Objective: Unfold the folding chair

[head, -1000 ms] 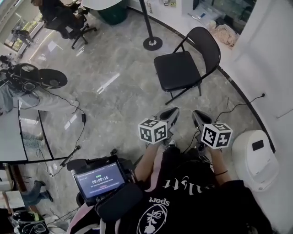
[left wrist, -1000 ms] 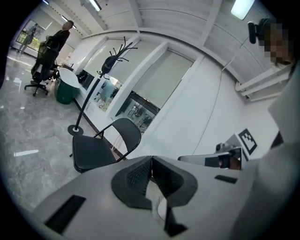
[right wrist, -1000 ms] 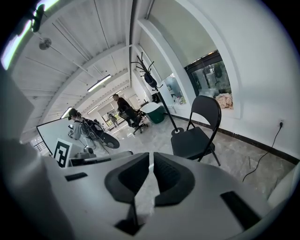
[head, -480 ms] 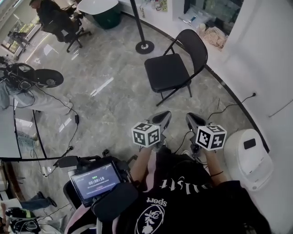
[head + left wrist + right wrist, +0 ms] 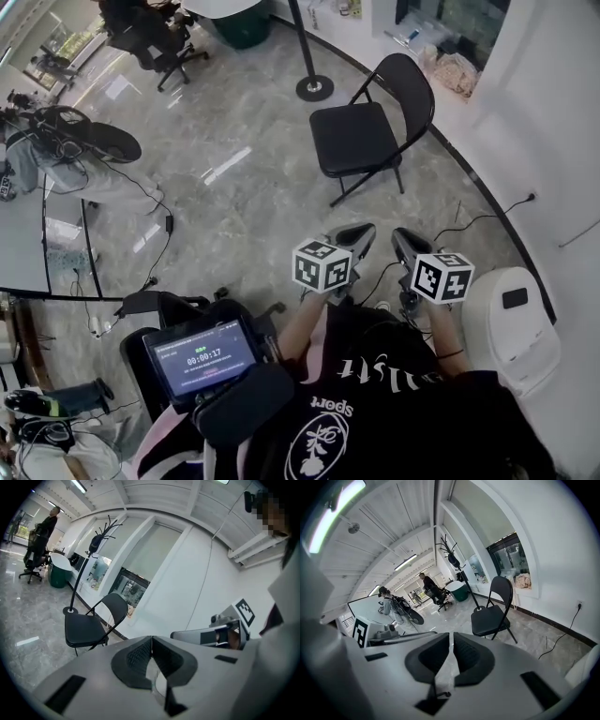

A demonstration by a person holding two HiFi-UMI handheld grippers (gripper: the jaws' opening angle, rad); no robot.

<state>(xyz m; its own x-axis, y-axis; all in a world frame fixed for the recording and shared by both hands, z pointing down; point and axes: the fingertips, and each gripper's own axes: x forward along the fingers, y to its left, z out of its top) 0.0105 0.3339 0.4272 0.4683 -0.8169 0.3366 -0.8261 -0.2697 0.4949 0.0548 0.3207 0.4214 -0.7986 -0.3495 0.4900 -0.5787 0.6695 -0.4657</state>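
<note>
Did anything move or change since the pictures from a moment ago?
Almost nothing. The whole view slid a little, and the timer on the tablet ticked on. Nothing was grabbed or let go. The chair still stands unfolded, untouched; the left gripper and right gripper stay empty, side by side.
</note>
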